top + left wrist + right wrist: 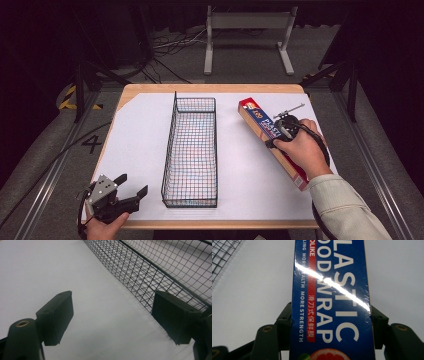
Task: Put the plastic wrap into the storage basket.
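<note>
A wooden-edged rectangular table (210, 89) carries a large white paper sheet (140, 145) that covers nearly all of its top. At the centre of the sheet stands a long, narrow black wire-mesh basket (191, 150), its length running away from the person; nothing is visible inside it.

To the right of the basket, apart from it, a long blue and red cardboard box of plastic wrap (262, 127) lies flat on the sheet, angled so its far end points toward the basket's far corner. In the right gripper view the box (332, 302) reads "PLASTIC WRAP" in white letters, with a strip of glare across the print.

The right gripper (286, 129), held in the person's right hand (302, 150) with a pale sleeve (345, 207) behind it, sits over the middle of the box. In its own view, the right gripper (331, 322) has a jaw pressed against each long side of the box, clamped on it. Whether the box is lifted or resting on the sheet cannot be told for certain.

The left gripper (131, 186) is at the near left corner of the sheet, just beside the basket's near end, held low by the left hand (102, 227). Its jaws stand wide apart with nothing between them; in the left gripper view the gripper (112, 315) faces bare paper, the basket wall (150, 277) alongside.
</note>
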{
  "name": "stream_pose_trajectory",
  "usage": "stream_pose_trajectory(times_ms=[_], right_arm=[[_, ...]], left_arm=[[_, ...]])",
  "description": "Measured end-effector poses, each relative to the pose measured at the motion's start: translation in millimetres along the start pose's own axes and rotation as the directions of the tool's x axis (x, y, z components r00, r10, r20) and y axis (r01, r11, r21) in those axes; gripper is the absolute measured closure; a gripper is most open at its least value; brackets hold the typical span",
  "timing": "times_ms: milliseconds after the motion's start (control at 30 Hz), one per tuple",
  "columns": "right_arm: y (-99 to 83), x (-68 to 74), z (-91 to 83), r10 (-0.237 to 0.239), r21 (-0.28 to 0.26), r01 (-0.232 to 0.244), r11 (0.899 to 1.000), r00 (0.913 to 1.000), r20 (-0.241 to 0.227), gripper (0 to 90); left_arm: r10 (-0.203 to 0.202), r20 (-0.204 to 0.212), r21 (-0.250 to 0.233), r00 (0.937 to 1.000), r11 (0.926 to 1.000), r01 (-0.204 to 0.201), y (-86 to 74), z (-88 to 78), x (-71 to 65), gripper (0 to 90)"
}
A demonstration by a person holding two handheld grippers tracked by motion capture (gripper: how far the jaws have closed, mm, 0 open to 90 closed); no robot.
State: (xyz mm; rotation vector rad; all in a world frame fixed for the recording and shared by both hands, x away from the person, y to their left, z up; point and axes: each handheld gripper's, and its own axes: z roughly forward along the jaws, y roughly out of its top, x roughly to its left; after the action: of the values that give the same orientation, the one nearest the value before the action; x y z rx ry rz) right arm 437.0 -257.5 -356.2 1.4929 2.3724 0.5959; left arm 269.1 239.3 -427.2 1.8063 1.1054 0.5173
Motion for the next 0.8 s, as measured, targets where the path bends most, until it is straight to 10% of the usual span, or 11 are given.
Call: stream_pose_trajectory(times_ms=[800], right_arm=[[33.6, 61.7, -28.9, 0.177, -0.026, -0.175, 0.984, 0.9813, 0.077, 40.2]], left_arm=[[-0.004, -0.007, -0.003, 1.0000, 1.0000, 0.004, 4.1, 10.6, 2.5, 18.4]])
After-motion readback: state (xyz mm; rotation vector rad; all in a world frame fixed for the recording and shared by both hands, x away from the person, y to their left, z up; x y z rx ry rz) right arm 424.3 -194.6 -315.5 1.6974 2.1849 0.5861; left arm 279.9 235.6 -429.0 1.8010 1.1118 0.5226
